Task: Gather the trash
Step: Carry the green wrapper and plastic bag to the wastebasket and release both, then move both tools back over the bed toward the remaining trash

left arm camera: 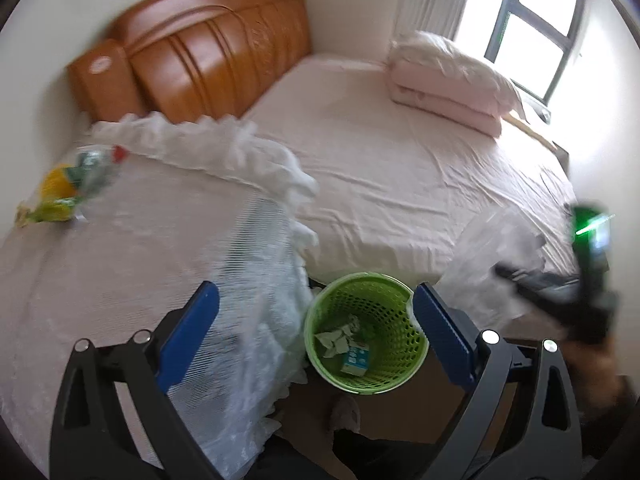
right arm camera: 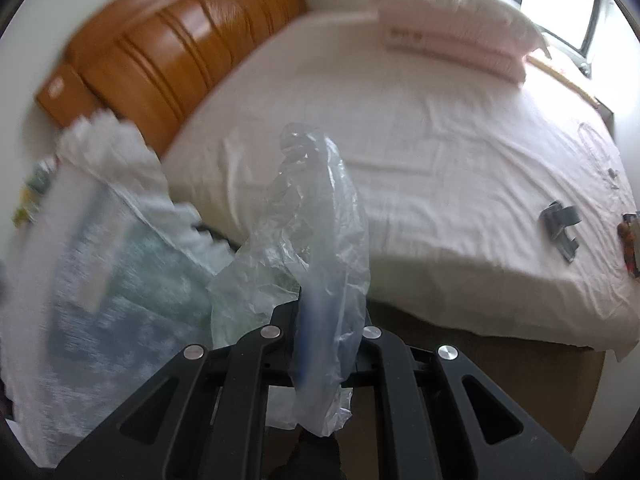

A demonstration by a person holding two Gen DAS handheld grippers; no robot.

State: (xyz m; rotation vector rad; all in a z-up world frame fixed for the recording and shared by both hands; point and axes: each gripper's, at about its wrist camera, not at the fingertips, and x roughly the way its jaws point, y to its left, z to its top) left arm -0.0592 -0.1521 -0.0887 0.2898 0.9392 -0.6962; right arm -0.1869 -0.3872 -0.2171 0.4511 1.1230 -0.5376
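Green basket (left arm camera: pixel 362 332), one carton (left arm camera: pixel 355 360), two grippers (left arm camera: pixel 316 312) (right arm camera: pixel 316 312).

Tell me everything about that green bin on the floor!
The green bin is a round plastic basket with walls full of little holes and a smooth rim. It stands upright on the brown floor, close beside the bed and the white lacy cover hanging off the bedside table. Inside lie crumpled paper scraps and a small blue-and-white carton. Nothing grips it; the open left claw hangs above.
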